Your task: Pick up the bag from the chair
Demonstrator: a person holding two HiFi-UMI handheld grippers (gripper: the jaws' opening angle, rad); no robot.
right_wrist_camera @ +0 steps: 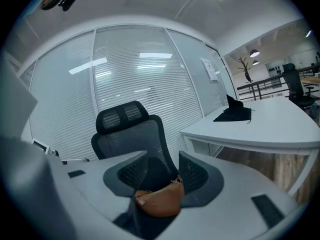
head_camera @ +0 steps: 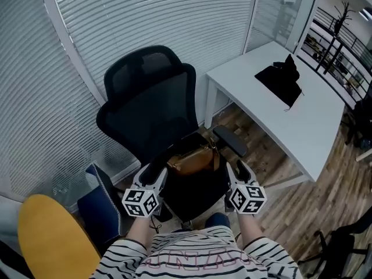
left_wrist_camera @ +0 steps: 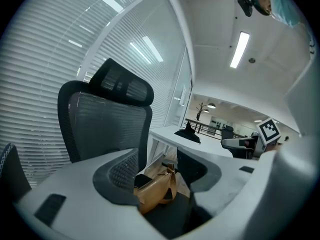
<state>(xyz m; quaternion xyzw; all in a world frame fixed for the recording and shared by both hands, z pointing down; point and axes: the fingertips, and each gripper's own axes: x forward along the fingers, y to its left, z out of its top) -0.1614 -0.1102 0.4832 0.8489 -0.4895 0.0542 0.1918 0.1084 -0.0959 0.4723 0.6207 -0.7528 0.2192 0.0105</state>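
A small brown leather bag (head_camera: 193, 160) lies on the seat of a black mesh office chair (head_camera: 152, 113). My left gripper (head_camera: 156, 179) hovers open just left of the bag, above the seat's front. My right gripper (head_camera: 237, 172) is open too, just right of the bag near the armrest (head_camera: 230, 140). In the left gripper view the bag (left_wrist_camera: 156, 189) shows between the spread jaws, a short way ahead. The right gripper view has the bag (right_wrist_camera: 159, 200) centred beyond its spread jaws, with the chair back (right_wrist_camera: 132, 139) behind. Neither gripper touches the bag.
A white desk (head_camera: 290, 106) stands to the right with a black cloth item (head_camera: 283, 77) on it. Window blinds (head_camera: 145, 22) run behind the chair. A yellow round seat (head_camera: 51, 237) and a dark blue object (head_camera: 100, 205) sit at lower left. My striped shirt (head_camera: 195, 254) fills the bottom.
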